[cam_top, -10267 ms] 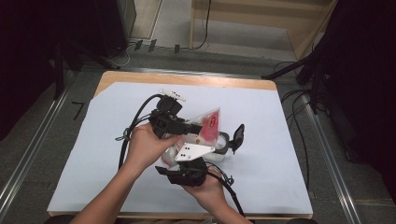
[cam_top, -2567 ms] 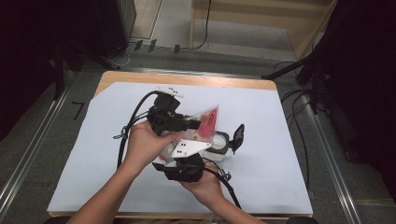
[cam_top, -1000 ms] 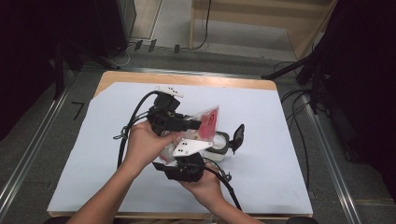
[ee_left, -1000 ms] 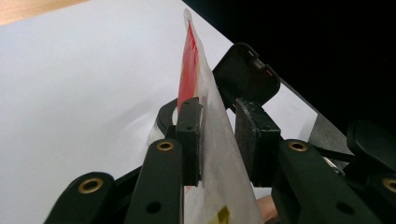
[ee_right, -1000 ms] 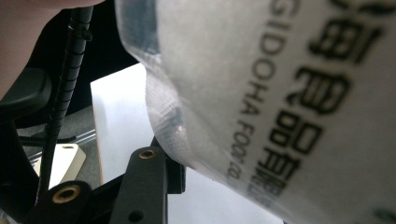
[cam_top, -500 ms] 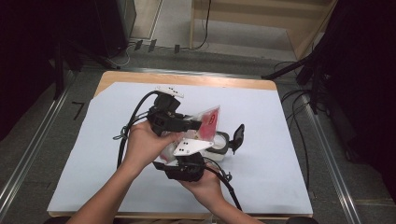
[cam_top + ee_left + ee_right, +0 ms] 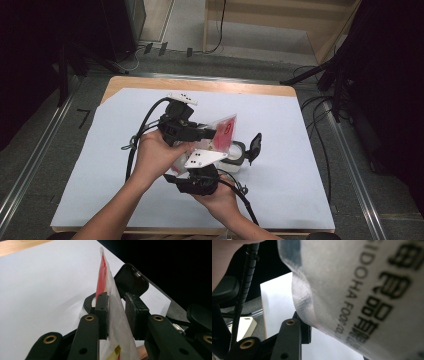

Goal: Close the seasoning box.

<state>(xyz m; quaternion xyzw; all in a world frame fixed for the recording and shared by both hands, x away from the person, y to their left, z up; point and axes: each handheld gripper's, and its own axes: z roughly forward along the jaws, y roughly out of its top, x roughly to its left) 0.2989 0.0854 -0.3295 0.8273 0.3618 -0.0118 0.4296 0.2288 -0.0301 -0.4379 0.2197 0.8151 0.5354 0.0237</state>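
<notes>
1. Nearest the camera in the high view, the right gripper [image 7: 235, 161] is held in the person's right hand [image 7: 220, 200], low on the sheet, its grey three-cornered plate on top.
2. Right gripper view: the clear printed packet [image 7: 367, 290] hangs close before the lens. One black jaw shows at lower left with its tip at the packet's edge; the other jaw is hidden behind the packet. Cannot tell whether the pads press on it.
3. Just above, the left hand [image 7: 156, 156] carries the left gripper [image 7: 212, 133], pointed rightward at the packet [image 7: 222, 134], which shows red print on one face.
4. Left gripper view: the packet [image 7: 110, 315] stands on edge between the two pads. One pad lies against its red face; the other pad stands apart from it with a visible gap. The jaws have just been closing a little, with the packet between them, but are not clamped on it.
5. Behind the packet sits a clear container [image 7: 235, 150] with its black lid [image 7: 255, 146] raised; the lid [image 7: 131, 281] also shows beyond the left jaws.
6. All of it is over the white sheet [image 7: 300, 165] covering the wooden table [image 7: 200, 83].
</notes>
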